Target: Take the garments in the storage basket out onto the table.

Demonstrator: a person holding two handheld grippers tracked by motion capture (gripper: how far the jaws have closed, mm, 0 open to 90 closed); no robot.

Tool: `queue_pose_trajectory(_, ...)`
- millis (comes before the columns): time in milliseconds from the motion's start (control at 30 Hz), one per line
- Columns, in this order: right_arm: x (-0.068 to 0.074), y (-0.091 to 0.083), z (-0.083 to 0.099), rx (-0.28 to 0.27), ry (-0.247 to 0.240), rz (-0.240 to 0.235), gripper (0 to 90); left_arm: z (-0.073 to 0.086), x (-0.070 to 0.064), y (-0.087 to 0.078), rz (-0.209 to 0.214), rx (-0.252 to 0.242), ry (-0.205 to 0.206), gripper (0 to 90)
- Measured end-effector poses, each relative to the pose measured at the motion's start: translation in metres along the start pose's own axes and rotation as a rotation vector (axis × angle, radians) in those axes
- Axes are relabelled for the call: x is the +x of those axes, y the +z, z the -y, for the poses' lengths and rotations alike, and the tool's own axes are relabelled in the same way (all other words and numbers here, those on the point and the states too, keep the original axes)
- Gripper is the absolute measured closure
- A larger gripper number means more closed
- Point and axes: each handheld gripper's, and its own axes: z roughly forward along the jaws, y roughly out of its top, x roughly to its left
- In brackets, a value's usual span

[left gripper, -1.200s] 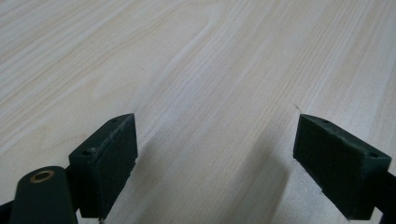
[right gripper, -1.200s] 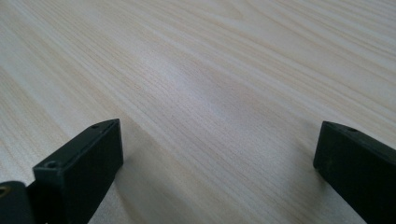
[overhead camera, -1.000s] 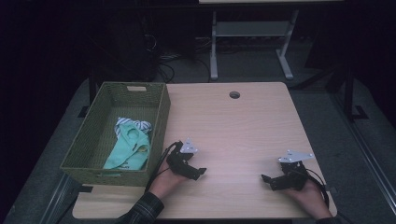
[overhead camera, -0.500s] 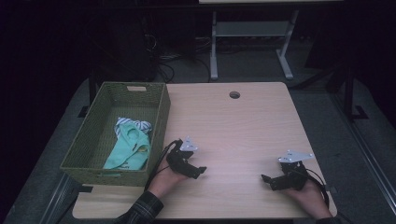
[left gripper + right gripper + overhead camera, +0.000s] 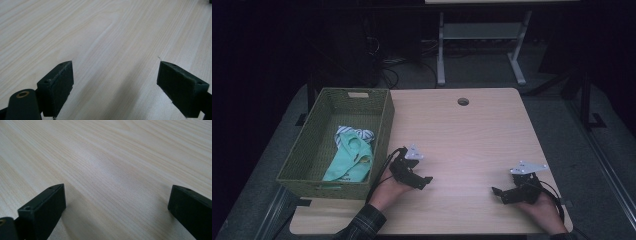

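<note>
Both the left hand-held gripper and the right hand-held gripper rest wide open and empty on the pale wooden counter, near the green woven basket.

A pale wood-grain bench fills the middle of the high view, with a round cable hole near its far edge at upper centre. A green woven basket stands on its left side, overhanging the left edge. The left gripper rests low on the bare wood at lower centre, and the right gripper at lower right, well apart.
</note>
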Motion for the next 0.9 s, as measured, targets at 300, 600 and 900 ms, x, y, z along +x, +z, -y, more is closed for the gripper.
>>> queue_pose_trajectory(300,0.000,0.000,0.000,0.000,0.000,0.000,1.0,-0.006,0.000,-0.003,-0.009,0.013,0.016,13.3)
queue_pose_trajectory(600,0.000,0.000,0.000,0.000,0.000,0.000,1.0,-0.012,0.000,-0.010,-0.009,0.012,0.023,13.3)
queue_pose_trajectory(900,0.000,0.000,0.000,0.000,0.000,0.000,1.0,-0.021,0.004,-0.019,-0.005,-0.009,0.016,13.3)
